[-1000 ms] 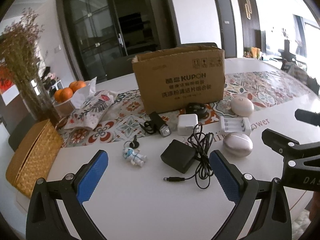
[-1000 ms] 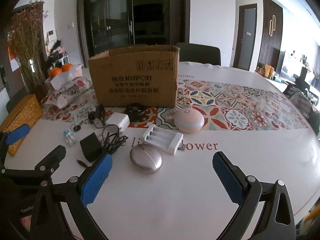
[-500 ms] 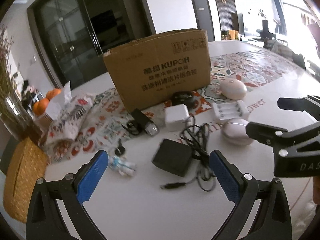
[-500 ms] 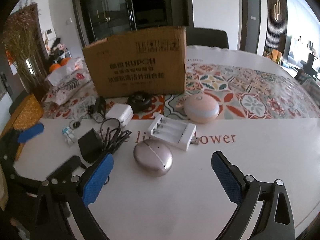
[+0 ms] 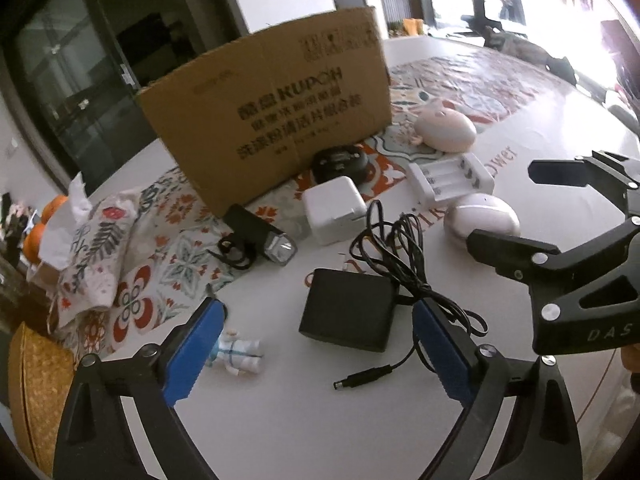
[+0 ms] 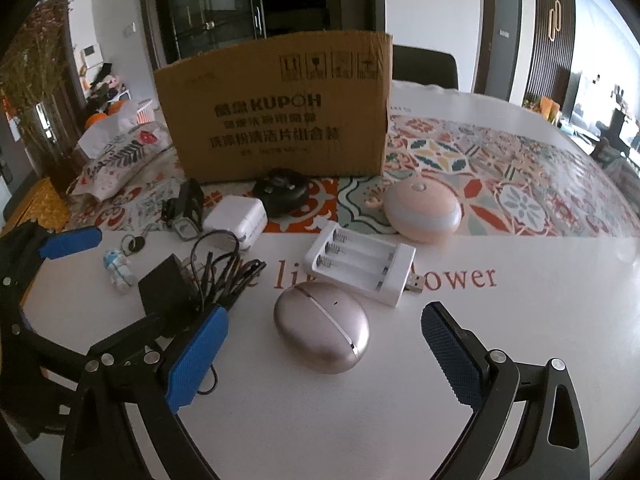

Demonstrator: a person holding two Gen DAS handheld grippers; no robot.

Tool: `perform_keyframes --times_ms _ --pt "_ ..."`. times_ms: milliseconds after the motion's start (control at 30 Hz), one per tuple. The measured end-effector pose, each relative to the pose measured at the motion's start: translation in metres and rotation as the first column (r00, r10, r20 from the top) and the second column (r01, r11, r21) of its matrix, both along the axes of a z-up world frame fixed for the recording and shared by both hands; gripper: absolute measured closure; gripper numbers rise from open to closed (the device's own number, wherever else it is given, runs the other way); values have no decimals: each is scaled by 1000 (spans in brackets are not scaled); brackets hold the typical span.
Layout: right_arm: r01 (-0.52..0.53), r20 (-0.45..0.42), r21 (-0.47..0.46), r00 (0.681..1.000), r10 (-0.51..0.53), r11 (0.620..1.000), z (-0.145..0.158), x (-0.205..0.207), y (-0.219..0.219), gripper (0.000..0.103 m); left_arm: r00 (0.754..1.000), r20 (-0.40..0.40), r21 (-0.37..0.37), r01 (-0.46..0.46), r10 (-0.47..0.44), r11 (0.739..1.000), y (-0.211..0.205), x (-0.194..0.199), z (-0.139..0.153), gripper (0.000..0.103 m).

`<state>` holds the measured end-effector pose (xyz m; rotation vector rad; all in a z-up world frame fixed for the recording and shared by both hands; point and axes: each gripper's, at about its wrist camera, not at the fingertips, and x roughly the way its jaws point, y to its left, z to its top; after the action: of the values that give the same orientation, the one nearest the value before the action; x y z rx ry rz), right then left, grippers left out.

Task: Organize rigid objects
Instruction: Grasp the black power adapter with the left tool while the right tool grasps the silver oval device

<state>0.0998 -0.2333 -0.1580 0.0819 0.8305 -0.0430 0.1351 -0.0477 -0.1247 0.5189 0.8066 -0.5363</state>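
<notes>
A brown cardboard box stands open-topped on the white table. In front of it lie a black power adapter with a tangled cord, a small astronaut figure, a white charger cube, a black light, a white battery charger, a pink oval lamp and a metallic oval case. My left gripper hangs over the adapter, its jaws closing, with the pads clear of it. My right gripper is open and straddles the oval case without touching it.
A patterned runner crosses the table behind the objects. At the left are a floral pouch, oranges, a wicker box and dried flowers. A dark chair stands behind the box.
Both grippers have come down and closer to the objects. The left view has rolled, and its jaws have narrowed a little around the adapter. The oval case now lies between the right jaws.
</notes>
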Motion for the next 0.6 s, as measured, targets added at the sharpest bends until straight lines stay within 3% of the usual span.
perform_keyframes --times_ms 300,500,600 --pt "6 -30 3 1000 -6 1000 -13 9 -1 8 994 -75 8 83 -82 996 -9 15 -14 17" --pt "-3 -48 16 999 4 1000 -22 17 0 12 988 -109 -45 108 -112 993 -6 21 -18 20" --pt "-9 -56 10 998 10 1000 -25 21 1 18 983 -141 -45 111 -116 993 -6 23 -22 31"
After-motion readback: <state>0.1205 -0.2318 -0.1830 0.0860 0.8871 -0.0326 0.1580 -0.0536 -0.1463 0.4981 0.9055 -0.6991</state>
